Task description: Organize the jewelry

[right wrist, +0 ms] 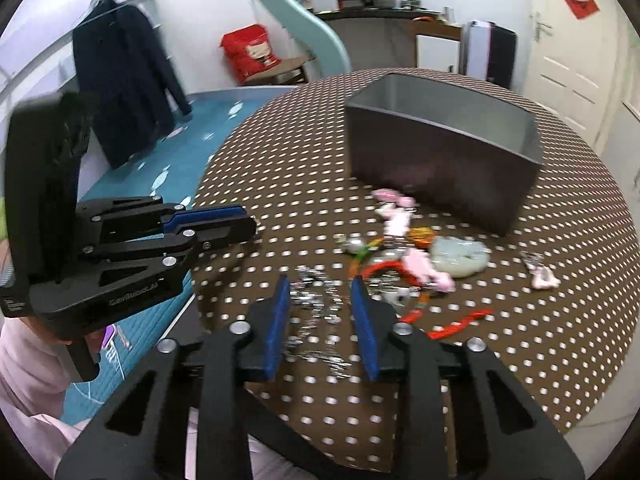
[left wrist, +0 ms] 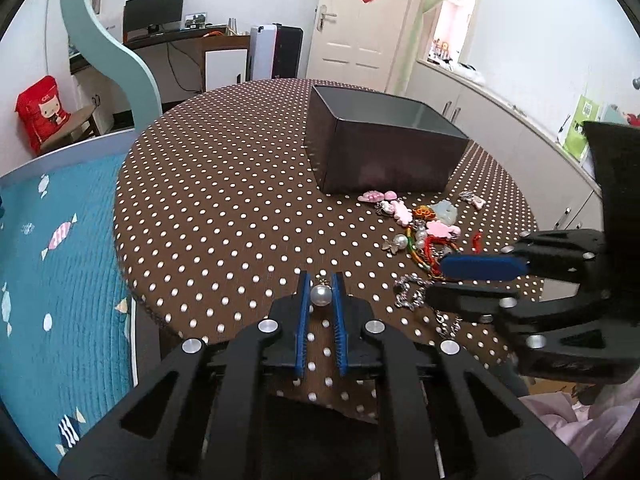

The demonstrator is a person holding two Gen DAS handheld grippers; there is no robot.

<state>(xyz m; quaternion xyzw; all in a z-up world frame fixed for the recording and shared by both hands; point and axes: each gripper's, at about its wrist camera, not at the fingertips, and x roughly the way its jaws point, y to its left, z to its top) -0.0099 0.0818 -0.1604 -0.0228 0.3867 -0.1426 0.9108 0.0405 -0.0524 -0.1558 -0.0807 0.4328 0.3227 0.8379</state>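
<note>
Left wrist view: left gripper [left wrist: 321, 294] clamps pearl [left wrist: 322, 295]; grey box [left wrist: 384, 156] lies ahead, slightly right. Right gripper [right wrist: 320, 300] spread over silver chain [right wrist: 316, 304].

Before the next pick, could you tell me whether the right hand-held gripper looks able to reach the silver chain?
Probably yes: the right hand-held gripper is open, with the silver chain lying uncovered between its fingers.

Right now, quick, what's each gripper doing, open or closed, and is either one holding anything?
Left gripper: closed on a pearl earring.
Right gripper: open, fingers either side of a silver chain, gripping nothing.
</note>
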